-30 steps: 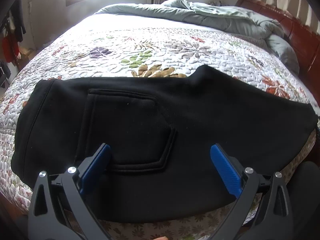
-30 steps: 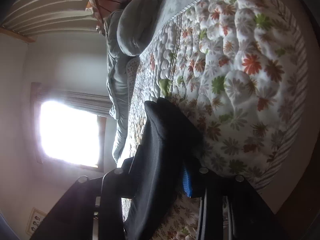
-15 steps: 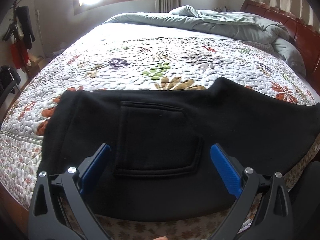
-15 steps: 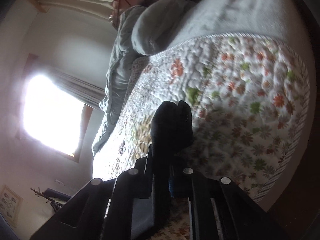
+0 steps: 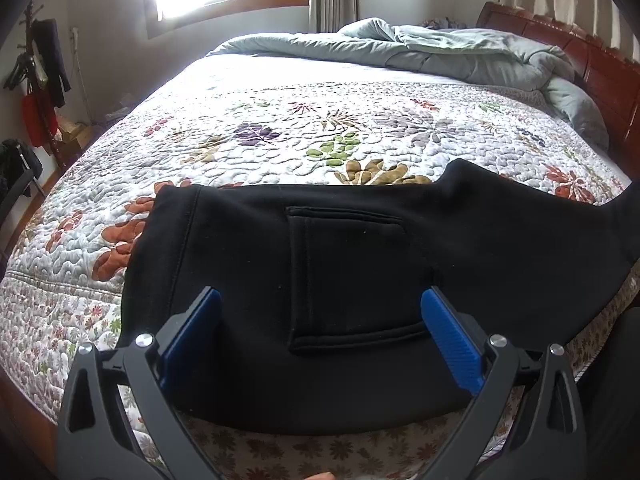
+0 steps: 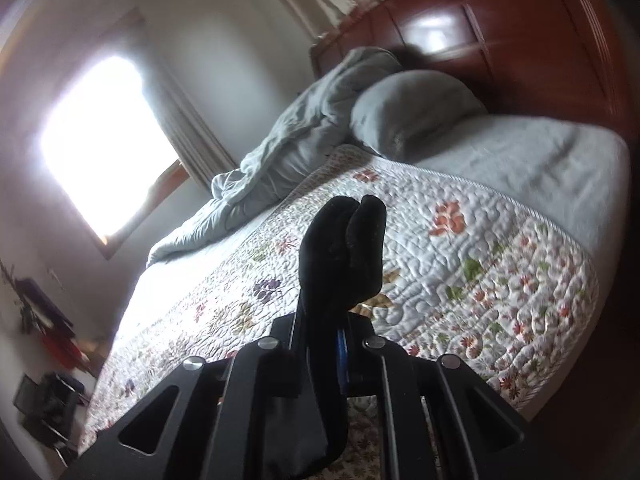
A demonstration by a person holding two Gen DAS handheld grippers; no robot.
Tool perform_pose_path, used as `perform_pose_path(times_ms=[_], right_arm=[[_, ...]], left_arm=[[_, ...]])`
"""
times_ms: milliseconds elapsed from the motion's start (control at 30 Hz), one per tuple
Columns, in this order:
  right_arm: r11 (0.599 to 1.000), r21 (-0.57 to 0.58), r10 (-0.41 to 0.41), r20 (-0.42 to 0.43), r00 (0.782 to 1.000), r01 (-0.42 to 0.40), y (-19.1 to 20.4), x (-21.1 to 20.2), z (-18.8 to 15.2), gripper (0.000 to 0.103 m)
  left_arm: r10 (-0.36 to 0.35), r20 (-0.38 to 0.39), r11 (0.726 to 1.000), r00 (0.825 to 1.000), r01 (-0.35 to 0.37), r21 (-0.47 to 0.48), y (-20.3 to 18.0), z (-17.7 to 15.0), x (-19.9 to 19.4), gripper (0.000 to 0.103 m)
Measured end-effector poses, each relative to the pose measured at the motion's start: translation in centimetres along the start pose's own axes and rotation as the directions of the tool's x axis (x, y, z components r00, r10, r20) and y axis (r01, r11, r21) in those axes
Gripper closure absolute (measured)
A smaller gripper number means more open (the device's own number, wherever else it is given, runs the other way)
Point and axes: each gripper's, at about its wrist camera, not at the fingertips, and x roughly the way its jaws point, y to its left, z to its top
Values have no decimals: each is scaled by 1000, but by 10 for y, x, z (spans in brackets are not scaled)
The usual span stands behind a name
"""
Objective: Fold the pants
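Observation:
Black pants (image 5: 344, 264) lie flat across the near edge of the bed, waistband end at the left, a back pocket (image 5: 352, 276) facing up. My left gripper (image 5: 320, 312) is open and empty, hovering just above the pocket with a blue pad on each side. The leg end rises off the bed at the right edge of the left wrist view. My right gripper (image 6: 328, 340) is shut on that bunched leg end of the pants (image 6: 344, 256) and holds it up above the bed.
The bed has a floral quilt (image 5: 320, 132). A crumpled grey duvet (image 5: 440, 52) and a pillow (image 6: 412, 112) lie by the wooden headboard (image 6: 500, 28). A coat stand (image 5: 40, 72) with clothes is at the far left, by the window.
My right gripper has lifted the leg end and swung upright, from a sideways tilt. My left gripper has pulled back and drifted left, staying open above the pants.

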Motion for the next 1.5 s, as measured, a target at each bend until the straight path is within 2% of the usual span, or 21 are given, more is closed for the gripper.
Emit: perform_pose_path(times_ms=[233,500,1000,1500], right_arm=[[981,-187,-45,35,998,51,70,-17,-8,92],[928,-359,-88,60,994,103,136,-18,-28,92],[884,-463,-52,38,998,64,206,-11,-57,92],[805,-592,-26,24,999,35,254,3,-88,92]], left_arm=[[-37,37,997,999,39,-60,14,-3,-6,4],[-76,76,991,994,84,-104,25,-6,-14,3],[-134,107,980,985,147,-133,33,-11,-22,4],[-138,100,980,985,150,-129,34,-12,-19,3]])
